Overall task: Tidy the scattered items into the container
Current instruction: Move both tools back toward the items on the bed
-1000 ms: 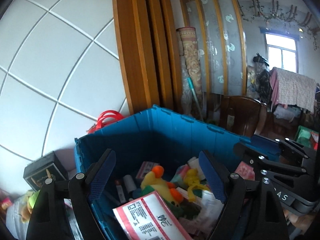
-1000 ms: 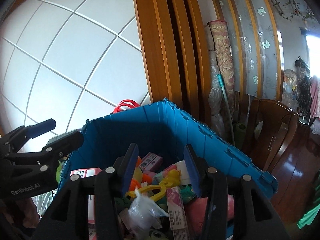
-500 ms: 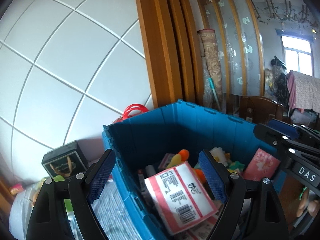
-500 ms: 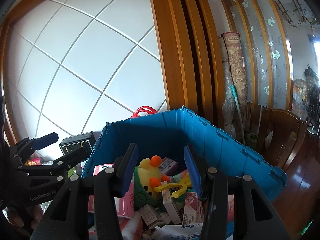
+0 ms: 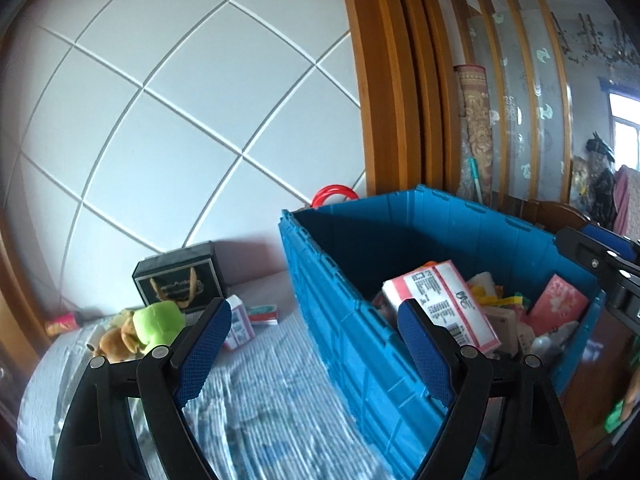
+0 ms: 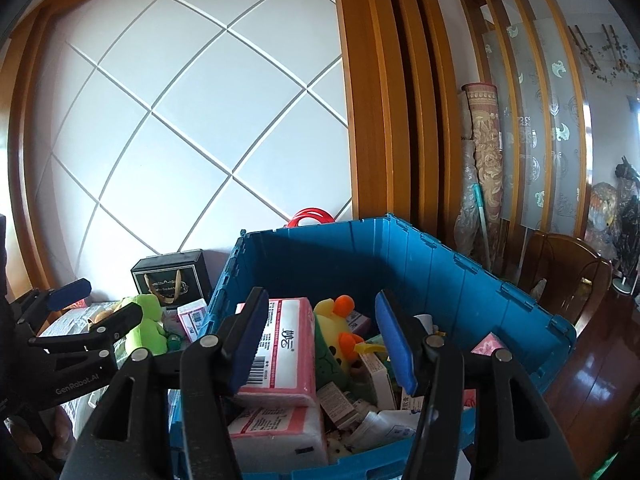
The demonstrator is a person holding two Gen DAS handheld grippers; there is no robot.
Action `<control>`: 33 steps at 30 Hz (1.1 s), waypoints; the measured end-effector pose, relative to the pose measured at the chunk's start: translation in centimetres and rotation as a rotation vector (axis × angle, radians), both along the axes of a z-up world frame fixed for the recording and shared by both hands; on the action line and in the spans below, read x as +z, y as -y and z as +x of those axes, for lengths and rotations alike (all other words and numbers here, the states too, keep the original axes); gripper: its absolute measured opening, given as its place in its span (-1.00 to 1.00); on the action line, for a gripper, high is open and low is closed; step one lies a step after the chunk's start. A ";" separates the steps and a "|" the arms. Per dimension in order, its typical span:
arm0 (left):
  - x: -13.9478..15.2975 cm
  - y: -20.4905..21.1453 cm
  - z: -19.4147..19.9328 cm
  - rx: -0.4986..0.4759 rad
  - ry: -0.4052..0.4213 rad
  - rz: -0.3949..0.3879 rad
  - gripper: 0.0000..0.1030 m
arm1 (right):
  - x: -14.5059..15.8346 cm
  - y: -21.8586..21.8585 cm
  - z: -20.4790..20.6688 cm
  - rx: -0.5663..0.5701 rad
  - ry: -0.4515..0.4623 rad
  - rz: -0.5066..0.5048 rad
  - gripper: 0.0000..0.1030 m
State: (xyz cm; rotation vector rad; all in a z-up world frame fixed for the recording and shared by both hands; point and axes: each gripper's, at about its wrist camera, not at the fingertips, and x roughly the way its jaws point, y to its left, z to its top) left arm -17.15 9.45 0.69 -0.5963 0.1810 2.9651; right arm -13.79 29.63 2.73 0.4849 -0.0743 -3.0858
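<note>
Left gripper (image 5: 314, 340) hangs with jaws spread wide and nothing between them, straddling the near wall of the blue container (image 5: 344, 320). Right gripper (image 6: 322, 332) sits above the container, jaws just been opening, nothing pinched. Inside lie a pink tissue pack (image 6: 286, 344) and yellow plush (image 6: 340, 332). Left of the container, on the striped bed (image 5: 256, 400), wait a green plush (image 5: 158, 322), small pink box (image 5: 240, 322) and black box (image 5: 178, 276).

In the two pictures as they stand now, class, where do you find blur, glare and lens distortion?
Left wrist view: the striped blue-and-white cloth near the bottom edge is smeared by motion blur, and the straight white wall grooves bow into curves. Right wrist view: sharper; window light glares off the polished dark wooden floor, and the inner back wall of the blue plastic crate lies in shadow.
</note>
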 end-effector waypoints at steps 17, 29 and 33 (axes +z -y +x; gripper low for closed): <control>-0.4 16.8 9.3 0.077 0.022 -0.060 0.67 | 0.1 15.0 8.0 0.039 0.007 -0.019 0.07; -3.1 25.6 13.3 0.195 0.068 -0.059 0.67 | -2.5 24.5 9.5 0.176 0.064 -0.019 0.09; -4.8 26.8 13.8 0.233 0.100 -0.054 0.67 | -3.5 26.6 9.0 0.249 0.079 -0.003 0.09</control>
